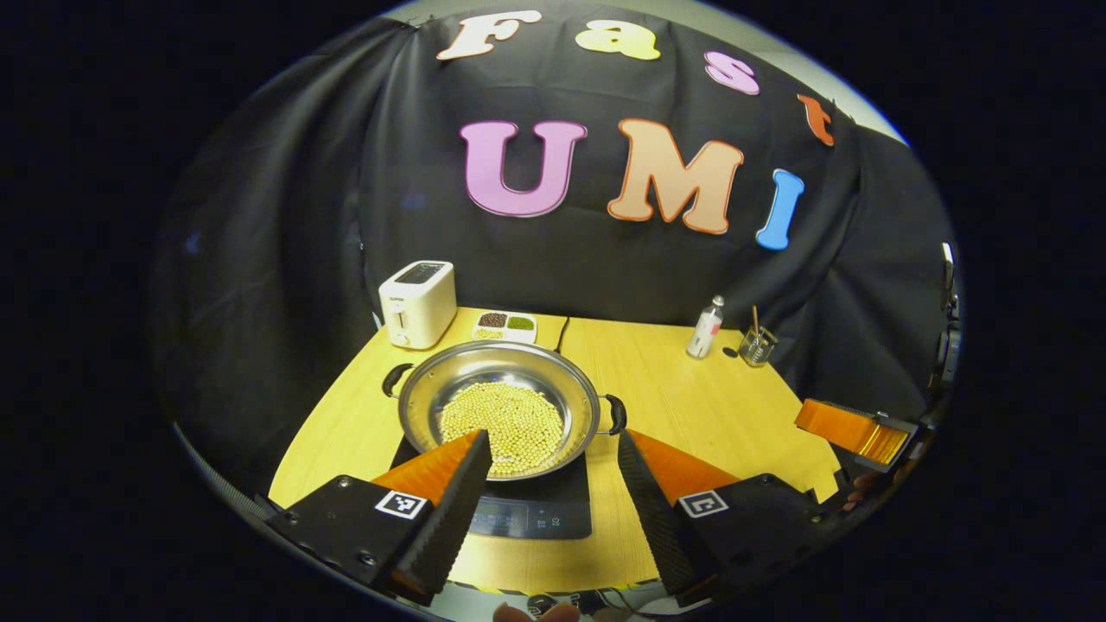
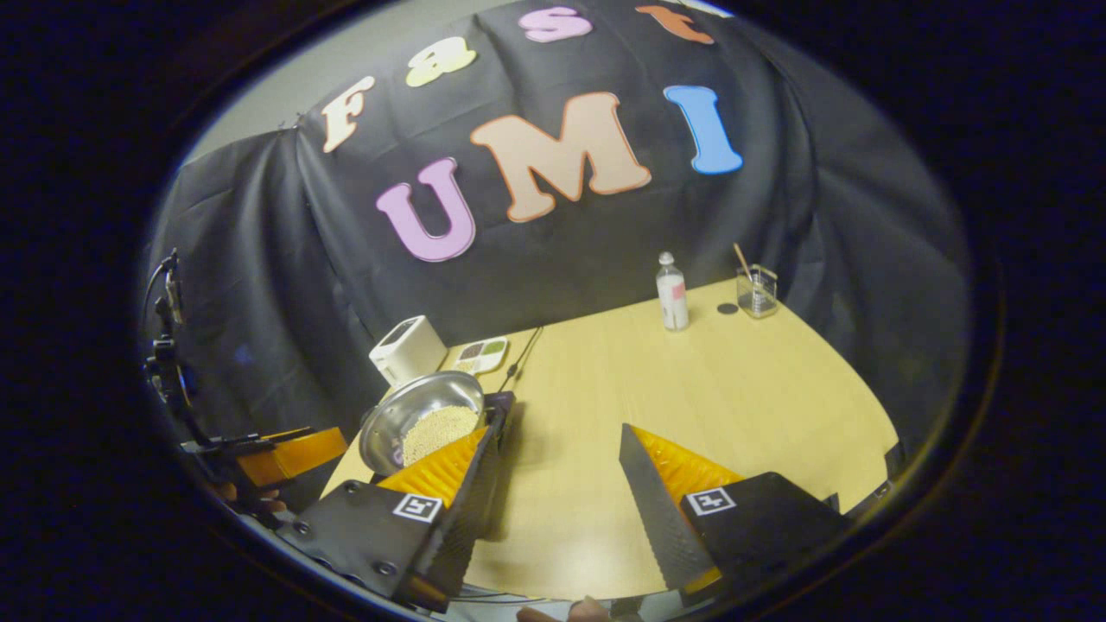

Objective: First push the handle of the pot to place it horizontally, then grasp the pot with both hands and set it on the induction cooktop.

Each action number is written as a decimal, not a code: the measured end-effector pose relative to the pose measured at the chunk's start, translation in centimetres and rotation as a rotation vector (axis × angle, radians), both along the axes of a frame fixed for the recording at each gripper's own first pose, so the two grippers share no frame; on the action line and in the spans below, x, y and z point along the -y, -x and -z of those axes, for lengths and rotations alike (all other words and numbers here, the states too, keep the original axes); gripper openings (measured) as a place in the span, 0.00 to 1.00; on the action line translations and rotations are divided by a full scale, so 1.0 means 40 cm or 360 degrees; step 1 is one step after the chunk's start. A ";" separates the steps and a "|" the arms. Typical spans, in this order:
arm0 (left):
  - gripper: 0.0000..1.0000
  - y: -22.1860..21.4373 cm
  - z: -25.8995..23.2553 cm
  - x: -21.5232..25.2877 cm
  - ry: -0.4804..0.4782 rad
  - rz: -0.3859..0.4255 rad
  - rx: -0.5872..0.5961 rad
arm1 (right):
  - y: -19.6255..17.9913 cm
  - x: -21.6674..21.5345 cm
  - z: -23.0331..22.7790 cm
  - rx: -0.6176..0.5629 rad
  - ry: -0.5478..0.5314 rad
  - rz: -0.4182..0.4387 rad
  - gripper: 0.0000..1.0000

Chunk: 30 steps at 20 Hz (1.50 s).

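Steel pot (image 1: 501,406), shallow and wide, filled with pale yellow beans (image 1: 503,425), sitting on the black induction cooktop (image 1: 527,510) at lower centre of the left gripper view, black handles out to its left and right. Left tool (image 1: 553,471) spread wide at the bottom of that view, one finger overlapping the pot's near rim in the picture, the other just right of the cooktop, nothing between them.

From the right gripper view, same pot (image 2: 422,419) far smaller at lower left, partly hidden behind the left finger of the right tool (image 2: 557,471); cooktop (image 2: 501,410) visible merely as a dark edge beside it. Right tool also spread wide, gripping nothing, over bare wooden surface (image 2: 691,389).

Cooktop's front control panel plain in the left gripper view, covered in the other. Right tool (image 1: 855,432) at the right edge of the left gripper view as an orange finger; left tool (image 2: 289,453) likewise orange at the lower left of the right gripper view.

White toaster (image 1: 417,302) and a small tray of grains (image 1: 505,326) behind the pot. Clear bottle (image 2: 671,294) and a glass with a stick (image 2: 756,289) at upper right of the surface, well apart from the pot.
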<state>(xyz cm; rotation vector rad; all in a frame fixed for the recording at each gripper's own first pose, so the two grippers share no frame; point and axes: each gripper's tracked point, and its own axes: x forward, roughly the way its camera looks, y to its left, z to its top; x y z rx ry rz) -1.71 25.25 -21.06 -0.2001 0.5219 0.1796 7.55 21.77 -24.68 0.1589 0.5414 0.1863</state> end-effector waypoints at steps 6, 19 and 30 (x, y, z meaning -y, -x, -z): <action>0.90 0.073 -0.130 -0.012 -0.0027 -0.0032 0.0240 | 0.095 -0.086 -0.122 0.0235 0.0151 -0.0129 0.87; 0.88 0.083 -0.510 0.107 -0.0269 -0.0027 0.0800 | 0.128 0.045 -0.508 0.0778 0.0271 -0.0018 0.89; 0.88 0.092 -0.448 0.191 -0.0270 0.0055 0.0727 | 0.197 0.174 -0.544 0.0907 0.0296 0.0102 0.94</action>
